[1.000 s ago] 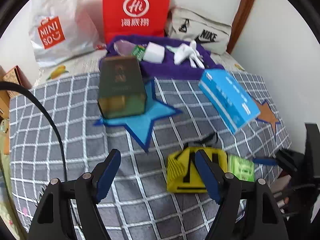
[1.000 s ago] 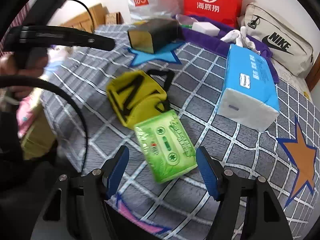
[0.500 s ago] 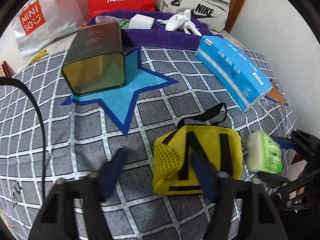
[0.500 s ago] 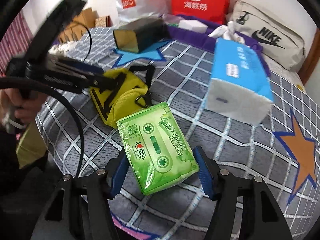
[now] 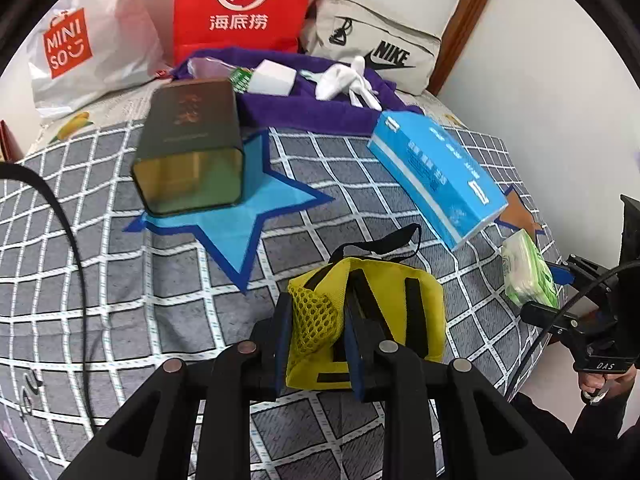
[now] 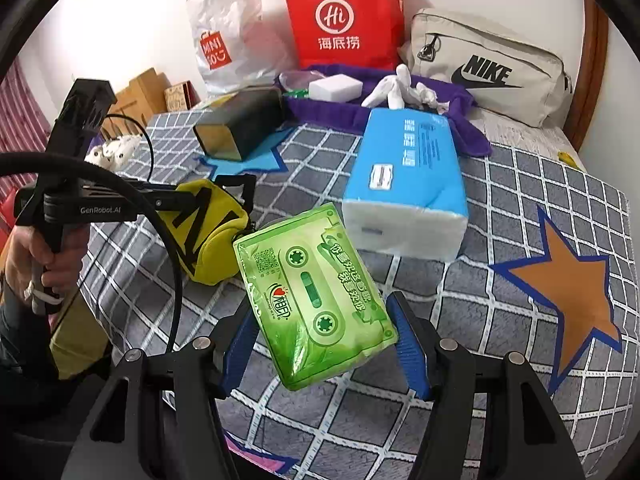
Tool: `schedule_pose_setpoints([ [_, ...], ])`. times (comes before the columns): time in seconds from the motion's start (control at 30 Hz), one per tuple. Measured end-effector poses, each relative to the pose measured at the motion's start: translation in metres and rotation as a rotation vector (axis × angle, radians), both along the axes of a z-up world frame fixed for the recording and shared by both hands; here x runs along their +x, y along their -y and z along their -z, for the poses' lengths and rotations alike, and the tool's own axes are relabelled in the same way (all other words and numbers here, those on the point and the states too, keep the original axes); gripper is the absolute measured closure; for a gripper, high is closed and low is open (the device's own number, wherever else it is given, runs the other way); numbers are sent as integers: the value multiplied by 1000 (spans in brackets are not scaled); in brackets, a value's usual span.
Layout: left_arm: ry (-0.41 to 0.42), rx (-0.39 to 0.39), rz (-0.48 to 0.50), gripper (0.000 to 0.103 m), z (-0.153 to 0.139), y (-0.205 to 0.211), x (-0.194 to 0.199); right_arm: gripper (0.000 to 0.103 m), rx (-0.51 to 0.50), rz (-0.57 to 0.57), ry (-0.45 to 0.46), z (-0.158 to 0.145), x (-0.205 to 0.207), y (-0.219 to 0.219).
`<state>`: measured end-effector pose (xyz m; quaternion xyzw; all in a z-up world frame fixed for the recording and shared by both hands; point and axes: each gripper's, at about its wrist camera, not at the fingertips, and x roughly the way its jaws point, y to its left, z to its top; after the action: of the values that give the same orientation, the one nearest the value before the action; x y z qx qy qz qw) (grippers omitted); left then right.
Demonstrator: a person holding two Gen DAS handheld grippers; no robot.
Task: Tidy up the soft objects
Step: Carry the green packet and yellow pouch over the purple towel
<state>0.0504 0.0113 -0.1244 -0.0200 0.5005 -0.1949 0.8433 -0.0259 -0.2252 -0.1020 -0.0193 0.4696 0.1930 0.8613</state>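
Both tools are busy on the bed. Low in the left wrist view, the left gripper [image 5: 316,334] has just been closing and is now clamped on the mesh corner of the yellow pouch [image 5: 394,312], which lies on the checked bedspread [image 5: 120,292] at bottom centre. Low in the right wrist view, the right gripper [image 6: 320,334] grips the green tissue pack [image 6: 316,292] across its width, the pack tilted and lifted clear of the cover.

Risks from here, as I judge them: that pinch on the pouch takes only thin mesh, so a quick lift could let the fabric slide out or leave the pouch dangling by 1 corner. The green pack is slick and squashy; it may twist between the pads if swung hard. The 2 tools are close, and a cable loops across the lower left of the right view, so a snag looks possible.

Farther up, right of centre, lies the blue tissue block [image 6: 408,184]; up and left a dark tin [image 5: 192,148] rests on a blue star patch. At the top, a purple towel [image 5: 304,104], a red bag [image 5: 244,4] and a grey pouch [image 6: 488,68].
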Motion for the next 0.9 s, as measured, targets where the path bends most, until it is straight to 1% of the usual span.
schedule_pose_setpoints([
  [0.27,37,-32,-15,80,-20,-8,0,40,44,20,6,-10,10,-1],
  [0.37,44,-37,-18,80,-24,-10,3,40,86,28,-5,-12,17,1],
  [0.57,59,-56,-33,80,-33,-17,8,40,105,44,10,-23,28,1],
  [0.7,78,-64,-42,80,-42,-24,10,40,96,47,29,-31,35,0],
  [0.83,84,-93,-57,80,-49,-34,15,40,98,36,23,-36,46,-2],
  [0.9,97,-89,-63,80,-54,-36,18,40,87,31,37,-40,50,-5],
])
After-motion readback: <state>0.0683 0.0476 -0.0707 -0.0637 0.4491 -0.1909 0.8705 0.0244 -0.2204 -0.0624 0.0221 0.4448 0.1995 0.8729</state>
